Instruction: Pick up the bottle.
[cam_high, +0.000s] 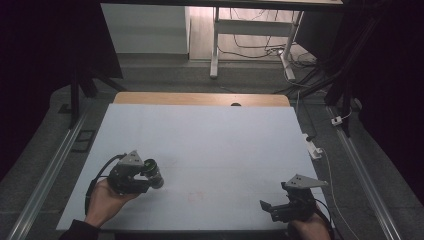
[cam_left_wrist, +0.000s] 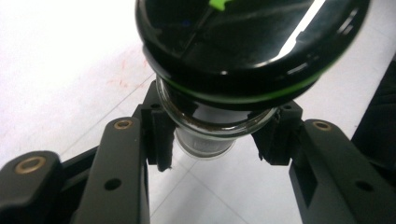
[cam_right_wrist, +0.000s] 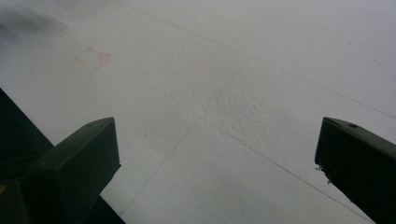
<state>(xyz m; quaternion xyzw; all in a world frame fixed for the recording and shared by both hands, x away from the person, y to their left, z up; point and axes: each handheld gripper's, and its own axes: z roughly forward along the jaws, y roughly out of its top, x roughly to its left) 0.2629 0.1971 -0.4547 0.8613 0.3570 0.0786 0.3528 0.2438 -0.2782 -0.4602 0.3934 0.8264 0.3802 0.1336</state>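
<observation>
— Black pads of the left gripper (cam_left_wrist: 219, 140) are clamping a glass jar (cam_left_wrist: 205, 135) by its neck, one pad on each side, just under the wide black lid (cam_left_wrist: 247, 42) with the green ring. Why is the grip sitting there?

— Judging by the shape, the neck is narrower than the lid, so the lid's overhang is acting as a stop and the jar is less likely to be slipping down through the pads.

— Where is the jar showing from above?

— In the lower left of the high view, the left gripper (cam_high: 145, 175) is carrying the jar (cam_high: 154, 172) tilted, with its lid pointing toward the middle of the frame. Whether it is hanging clear of the white table (cam_high: 210, 135) or resting on it is hard to tell; a hand (cam_high: 105, 200) is gripping the tool from below.

— And the other tool?

— The right gripper (cam_high: 267, 207) is waiting at the lower right of the high view, its jaws standing wide apart with nothing between them. In the right gripper view the two black fingers (cam_right_wrist: 79, 158) are framing bare table (cam_right_wrist: 224, 93).

— Why is it standing off like that?

— Probably it is staying ready, perhaps to take the lid while the left one is steadying the glass.
</observation>
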